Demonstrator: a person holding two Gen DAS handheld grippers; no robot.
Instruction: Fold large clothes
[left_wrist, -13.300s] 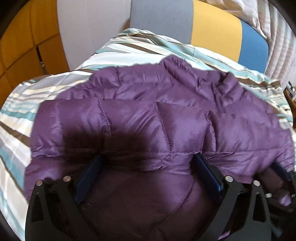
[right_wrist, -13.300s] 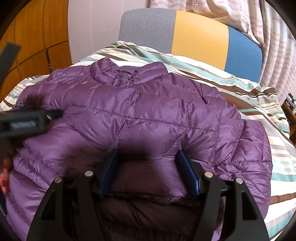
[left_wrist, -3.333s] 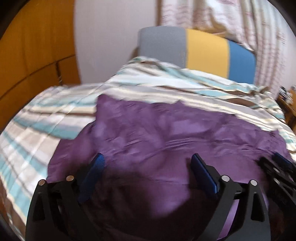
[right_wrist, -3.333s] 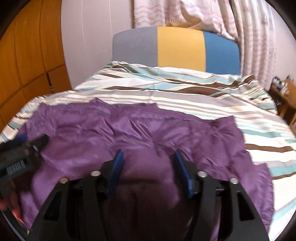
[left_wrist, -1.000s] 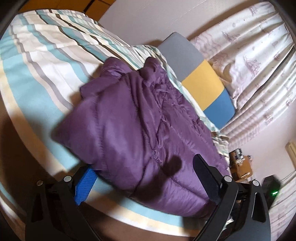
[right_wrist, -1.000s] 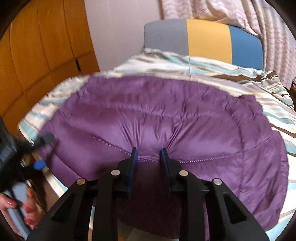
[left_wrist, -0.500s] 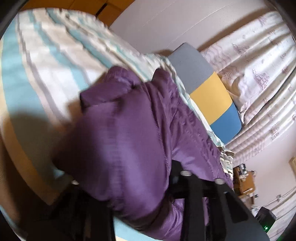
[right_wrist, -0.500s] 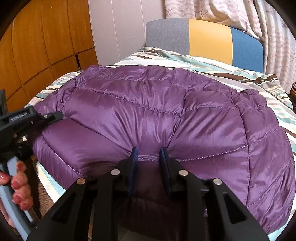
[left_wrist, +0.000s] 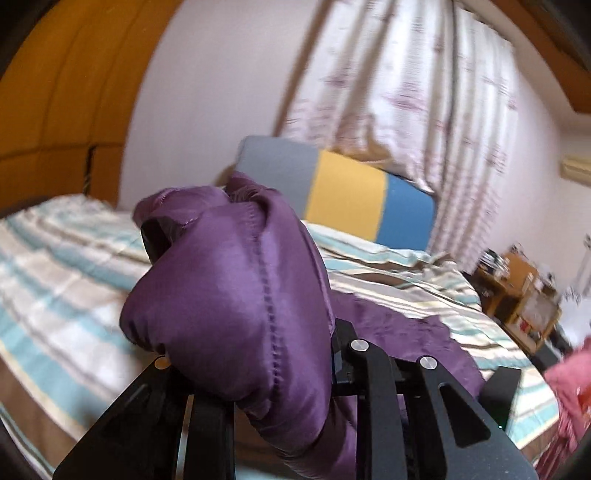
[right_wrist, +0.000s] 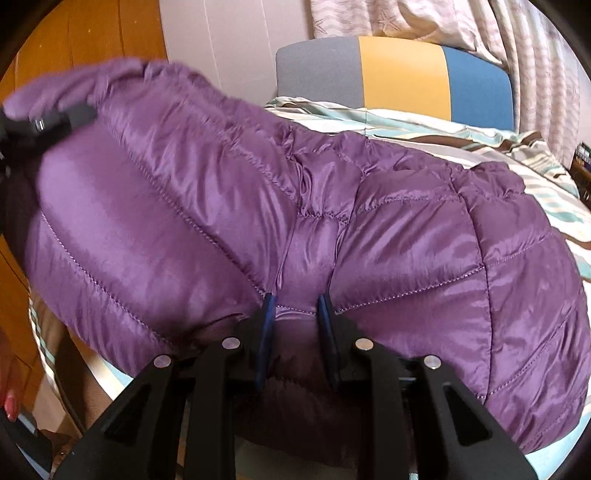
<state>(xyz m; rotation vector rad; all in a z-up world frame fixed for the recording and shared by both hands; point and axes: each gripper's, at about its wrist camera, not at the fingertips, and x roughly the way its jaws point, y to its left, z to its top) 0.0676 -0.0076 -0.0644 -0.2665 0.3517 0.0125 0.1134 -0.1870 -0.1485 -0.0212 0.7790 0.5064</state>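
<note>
A purple quilted puffer jacket (right_wrist: 406, 236) lies folded on the striped bed. My right gripper (right_wrist: 293, 299) is shut on the jacket's near edge at its middle. My left gripper (left_wrist: 243, 332) is shut on a thick bunch of the jacket (left_wrist: 236, 295) and holds it lifted above the bed; its fingertips are hidden by the fabric. The left gripper also shows in the right wrist view (right_wrist: 48, 120) at the far left, raised with the jacket's left end draped over it.
The striped bedsheet (left_wrist: 59, 280) spreads around the jacket. A grey, yellow and blue headboard (right_wrist: 399, 74) stands at the far end, with curtains (left_wrist: 406, 92) behind. A wooden wall (right_wrist: 74, 40) is at left. A small cluttered wooden table (left_wrist: 517, 291) stands at right.
My left gripper has closed on the jacket's left end and lifted it up off the bed. My right gripper stays shut on the near edge.
</note>
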